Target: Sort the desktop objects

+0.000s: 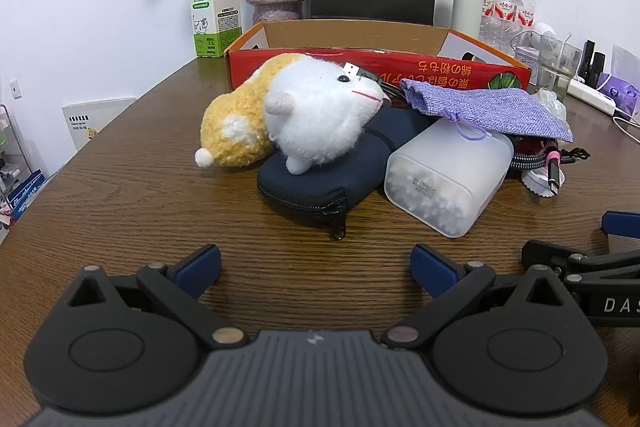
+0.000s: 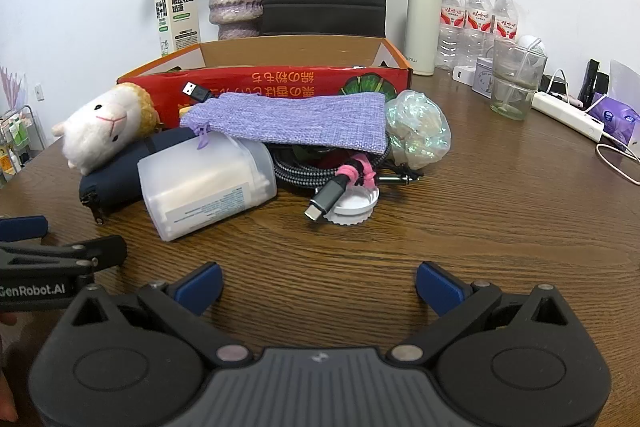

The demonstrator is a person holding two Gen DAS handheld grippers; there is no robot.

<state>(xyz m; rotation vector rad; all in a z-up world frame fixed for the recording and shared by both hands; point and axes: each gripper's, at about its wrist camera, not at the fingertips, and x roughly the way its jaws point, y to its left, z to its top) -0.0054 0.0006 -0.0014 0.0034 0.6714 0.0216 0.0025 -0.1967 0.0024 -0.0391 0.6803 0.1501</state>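
Both grippers, left (image 1: 316, 269) and right (image 2: 319, 287), gape empty before the pile; the swab box (image 1: 448, 173) points endwise toward them, between both, fronting the carton (image 1: 376, 65).

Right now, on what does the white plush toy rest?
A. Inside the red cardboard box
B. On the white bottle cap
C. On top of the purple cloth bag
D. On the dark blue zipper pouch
D. The white plush toy lies on the dark blue zipper pouch, in front of the red cardboard box and beside the purple cloth bag, not on it.
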